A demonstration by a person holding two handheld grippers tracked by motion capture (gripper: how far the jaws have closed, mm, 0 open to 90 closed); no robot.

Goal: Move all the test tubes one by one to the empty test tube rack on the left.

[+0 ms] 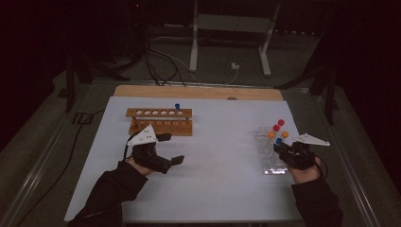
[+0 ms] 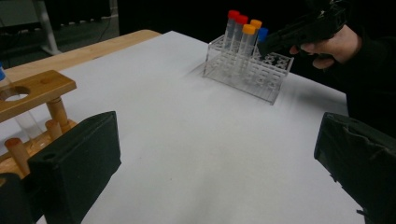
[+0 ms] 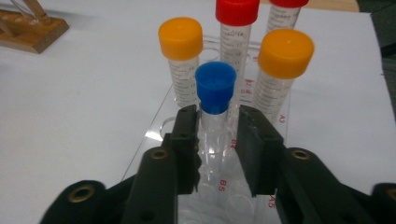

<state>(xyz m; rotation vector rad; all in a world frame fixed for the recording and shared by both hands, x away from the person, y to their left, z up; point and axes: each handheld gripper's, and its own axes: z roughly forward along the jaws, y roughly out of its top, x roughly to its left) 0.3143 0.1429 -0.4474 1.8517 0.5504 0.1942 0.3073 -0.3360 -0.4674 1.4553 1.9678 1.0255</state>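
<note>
Right gripper (image 3: pixel 216 135): jaws pinching blue-capped tube (image 3: pixel 215 93) below its cap, in clear rack (image 1: pixel 271 158).
Left gripper (image 1: pixel 165 151): jaws spread, empty, near wooden rack (image 1: pixel 160 121).
Risk: tilted pull could jam tube and lift the rack off the surface.

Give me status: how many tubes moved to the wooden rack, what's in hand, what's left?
Done: one blue-capped tube stands in the wooden rack. In hand: the right gripper has its jaws around the blue tube in the clear rack; contact isn't certain. Left: that tube plus two orange and two red there. The left gripper is open and empty.
</note>
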